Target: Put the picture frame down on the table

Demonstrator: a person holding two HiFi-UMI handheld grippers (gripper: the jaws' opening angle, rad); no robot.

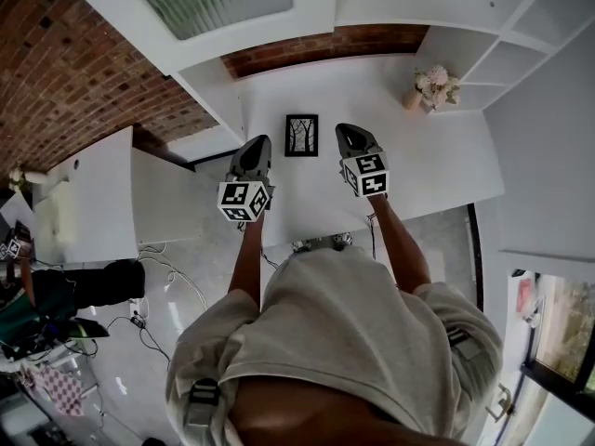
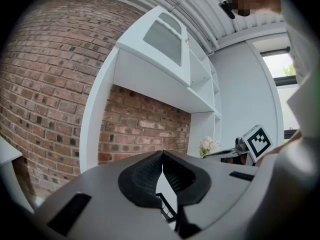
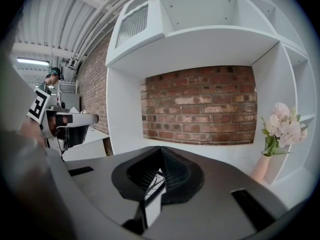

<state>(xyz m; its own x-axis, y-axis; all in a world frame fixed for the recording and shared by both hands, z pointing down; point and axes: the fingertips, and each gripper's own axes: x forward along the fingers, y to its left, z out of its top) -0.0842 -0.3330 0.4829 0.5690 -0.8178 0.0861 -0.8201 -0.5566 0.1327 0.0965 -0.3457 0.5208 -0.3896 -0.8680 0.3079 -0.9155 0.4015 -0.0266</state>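
Observation:
A small black picture frame (image 1: pixel 301 135) with a tree picture rests on the white table (image 1: pixel 428 156), its face turned up toward the head camera. My left gripper (image 1: pixel 257 144) is just left of it and my right gripper (image 1: pixel 348 131) just right of it, both apart from the frame. Each gripper's jaws are shut with nothing between them. In the left gripper view the closed tips (image 2: pixel 162 155) meet in front of the brick wall, and a corner of the frame (image 2: pixel 167 210) shows below them. In the right gripper view the frame (image 3: pixel 153 185) peeks out under the closed tips (image 3: pixel 160 150).
A vase of pink flowers (image 1: pixel 431 87) stands at the table's back right, under white shelves (image 1: pixel 521 54). A brick wall (image 1: pixel 325 46) backs the table. A lower white cabinet (image 1: pixel 102 193) stands to the left. Cables (image 1: pixel 158 277) lie on the floor. Another person (image 3: pixel 50 79) stands far off.

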